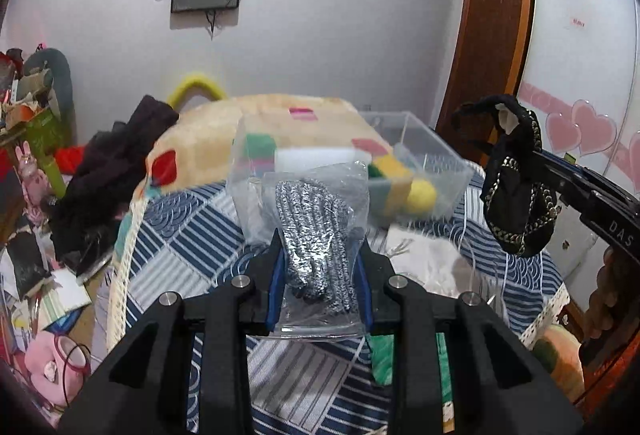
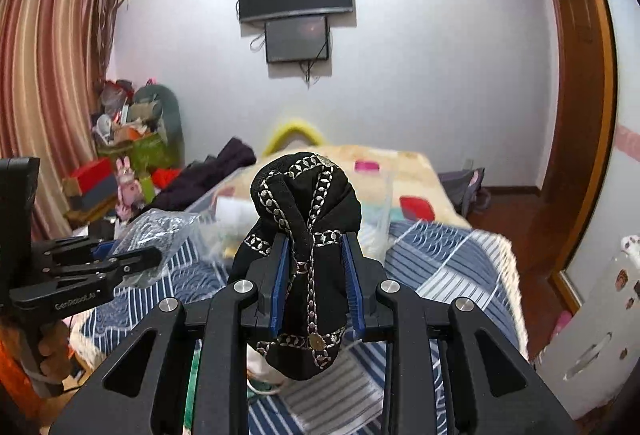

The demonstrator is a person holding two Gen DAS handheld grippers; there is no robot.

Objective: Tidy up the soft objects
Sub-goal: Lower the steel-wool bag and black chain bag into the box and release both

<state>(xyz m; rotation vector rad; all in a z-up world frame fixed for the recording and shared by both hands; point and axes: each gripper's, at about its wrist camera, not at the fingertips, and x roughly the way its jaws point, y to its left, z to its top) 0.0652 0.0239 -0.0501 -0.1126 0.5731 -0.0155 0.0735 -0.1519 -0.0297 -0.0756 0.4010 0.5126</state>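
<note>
My left gripper is shut on a clear plastic bag holding grey knitted gloves, held above the bed. My right gripper is shut on a black cloth with silver chain trim; in the left wrist view that cloth hangs at the right. A clear plastic box with green, yellow and white sponges stands on the bed behind the bagged gloves. In the right wrist view the left gripper and its bag are at the left, the box behind the cloth.
The bed has a blue-and-white patterned sheet and a cream blanket with coloured squares. Dark clothes lie at its left. Clutter and toys fill the left floor. A wooden door frame stands at the right.
</note>
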